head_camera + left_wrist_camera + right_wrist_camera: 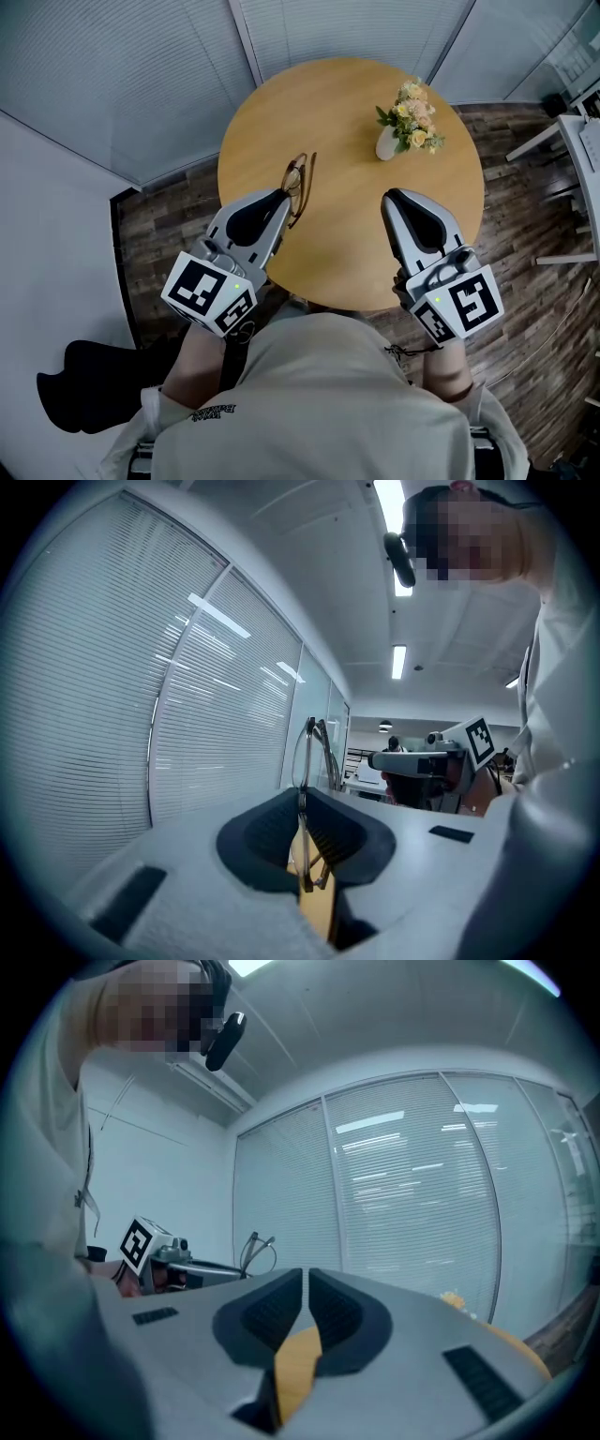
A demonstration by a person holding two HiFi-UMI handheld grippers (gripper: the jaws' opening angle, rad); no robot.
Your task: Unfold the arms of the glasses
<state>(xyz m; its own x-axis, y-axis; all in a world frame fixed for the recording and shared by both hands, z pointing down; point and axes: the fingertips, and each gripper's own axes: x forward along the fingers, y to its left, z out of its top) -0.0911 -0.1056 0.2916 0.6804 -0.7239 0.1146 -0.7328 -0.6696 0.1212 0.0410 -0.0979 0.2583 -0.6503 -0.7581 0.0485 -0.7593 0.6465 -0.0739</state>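
Note:
The thin-framed glasses (300,181) are lifted above the round wooden table (347,103), arms still folded against the frame. My left gripper (281,199) is shut on the glasses' near end. In the left gripper view the frame (305,761) rises upright from between the jaws of my left gripper (305,808). My right gripper (392,199) hovers over the table's near right part, shut and with nothing in it, well apart from the glasses. In the right gripper view my right gripper (307,1283) has its jaws together, and the glasses (255,1249) show far left.
A small white vase of flowers (409,127) stands on the table's far right. Blinds cover the glass walls behind the table. White furniture (572,159) stands on the wood floor at the right. A dark bag (89,380) lies on the floor at the left.

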